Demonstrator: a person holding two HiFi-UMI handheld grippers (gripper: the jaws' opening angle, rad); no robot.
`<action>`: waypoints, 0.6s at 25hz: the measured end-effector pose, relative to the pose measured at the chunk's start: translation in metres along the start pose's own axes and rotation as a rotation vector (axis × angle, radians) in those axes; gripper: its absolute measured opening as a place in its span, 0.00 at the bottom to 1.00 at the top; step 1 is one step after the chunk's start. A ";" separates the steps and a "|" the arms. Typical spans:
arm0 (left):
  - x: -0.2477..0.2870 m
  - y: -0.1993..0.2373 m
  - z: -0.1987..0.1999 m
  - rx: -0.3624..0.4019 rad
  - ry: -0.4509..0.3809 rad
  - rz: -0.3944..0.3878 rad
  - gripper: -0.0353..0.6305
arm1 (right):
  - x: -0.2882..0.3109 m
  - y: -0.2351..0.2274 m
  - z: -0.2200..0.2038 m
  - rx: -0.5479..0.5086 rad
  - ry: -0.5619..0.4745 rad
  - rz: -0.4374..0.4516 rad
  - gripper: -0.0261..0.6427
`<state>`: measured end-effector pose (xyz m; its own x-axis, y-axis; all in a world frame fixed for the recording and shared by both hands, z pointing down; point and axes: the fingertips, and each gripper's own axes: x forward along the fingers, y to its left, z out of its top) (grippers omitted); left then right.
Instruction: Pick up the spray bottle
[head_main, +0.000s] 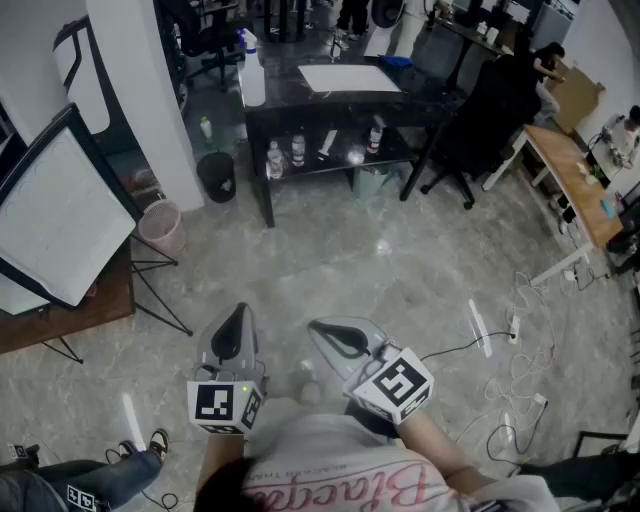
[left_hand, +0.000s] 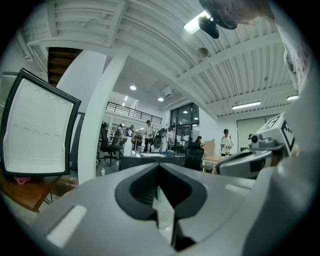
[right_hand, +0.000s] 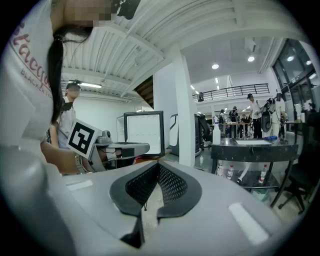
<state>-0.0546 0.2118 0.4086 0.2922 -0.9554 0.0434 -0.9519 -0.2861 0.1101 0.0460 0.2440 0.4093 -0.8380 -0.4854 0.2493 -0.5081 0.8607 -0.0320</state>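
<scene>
The spray bottle (head_main: 253, 70), white with a pale trigger head, stands upright on the left end of a black table (head_main: 300, 105) far ahead across the floor. It also shows small in the left gripper view as the spray bottle (left_hand: 128, 146) and in the right gripper view as the spray bottle (right_hand: 216, 133). My left gripper (head_main: 237, 312) and right gripper (head_main: 318, 327) are held close to the body, side by side, well short of the table. The left gripper (left_hand: 159, 167) and the right gripper (right_hand: 158, 165) both have their jaws shut with nothing between them.
A white sheet (head_main: 348, 77) lies on the tabletop and small bottles (head_main: 290, 152) stand on its lower shelf. A white panel on a stand (head_main: 60, 215), a pink basket (head_main: 162, 225), a black bin (head_main: 216, 175) and a white column (head_main: 140, 90) stand left. An office chair (head_main: 470, 130), a wooden desk (head_main: 575, 180) and floor cables (head_main: 520, 350) lie right.
</scene>
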 end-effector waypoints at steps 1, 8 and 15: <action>0.000 -0.002 0.000 -0.001 0.000 0.000 0.05 | -0.001 0.000 0.000 0.007 -0.002 0.002 0.04; 0.009 -0.003 0.002 -0.009 0.003 0.024 0.05 | -0.006 -0.014 0.001 0.021 -0.016 0.007 0.04; 0.030 0.011 0.002 0.034 0.009 0.047 0.05 | -0.004 -0.038 -0.002 0.051 -0.047 0.009 0.04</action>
<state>-0.0565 0.1803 0.4093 0.2472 -0.9673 0.0566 -0.9672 -0.2429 0.0744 0.0691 0.2139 0.4119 -0.8504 -0.4856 0.2028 -0.5091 0.8566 -0.0838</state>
